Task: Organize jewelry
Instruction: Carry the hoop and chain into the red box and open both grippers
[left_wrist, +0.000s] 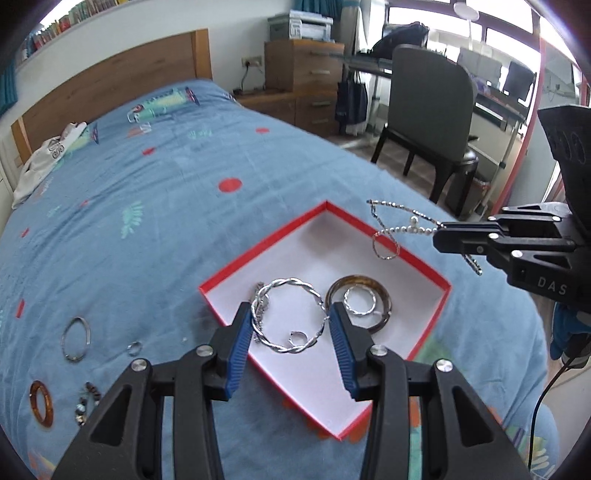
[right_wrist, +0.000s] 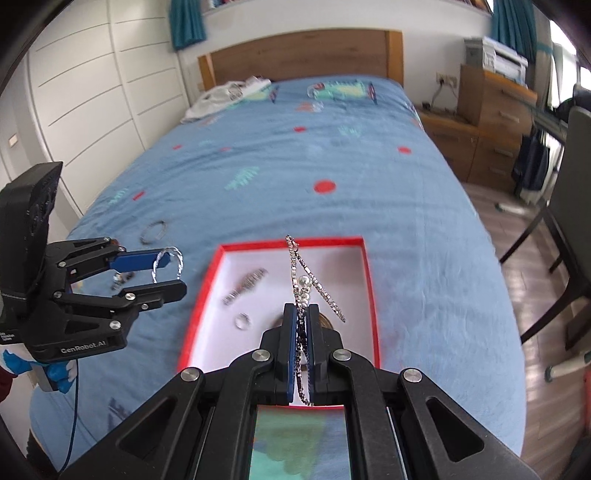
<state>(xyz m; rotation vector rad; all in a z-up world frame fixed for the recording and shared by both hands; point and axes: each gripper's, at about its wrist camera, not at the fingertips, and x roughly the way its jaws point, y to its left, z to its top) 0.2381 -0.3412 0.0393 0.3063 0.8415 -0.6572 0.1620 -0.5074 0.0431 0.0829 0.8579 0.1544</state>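
Note:
A red-rimmed shallow box (left_wrist: 421, 258) with a white floor lies on the blue bedspread; it also shows in the right wrist view (right_wrist: 371, 291). My left gripper (left_wrist: 291, 321) is shut on a twisted silver bangle (left_wrist: 288, 315), held across its width above the box; the bangle also shows in the right wrist view (right_wrist: 168, 264). My right gripper (right_wrist: 303, 308) is shut on a silver chain necklace with pearls (right_wrist: 306, 280), which dangles over the box's right side (left_wrist: 391, 229). In the box lie a brown bangle (left_wrist: 369, 282), a silver ring bangle (left_wrist: 360, 301), a small ring (right_wrist: 242, 320) and a chain bracelet (right_wrist: 245, 282).
On the bedspread left of the box lie a silver bangle (left_wrist: 75, 338), a small ring (left_wrist: 134, 348), an amber bangle (left_wrist: 41, 404) and a beaded piece (left_wrist: 86, 402). White clothing (right_wrist: 225, 94) lies by the headboard. A chair (left_wrist: 428, 110) and drawers (left_wrist: 303, 66) stand beside the bed.

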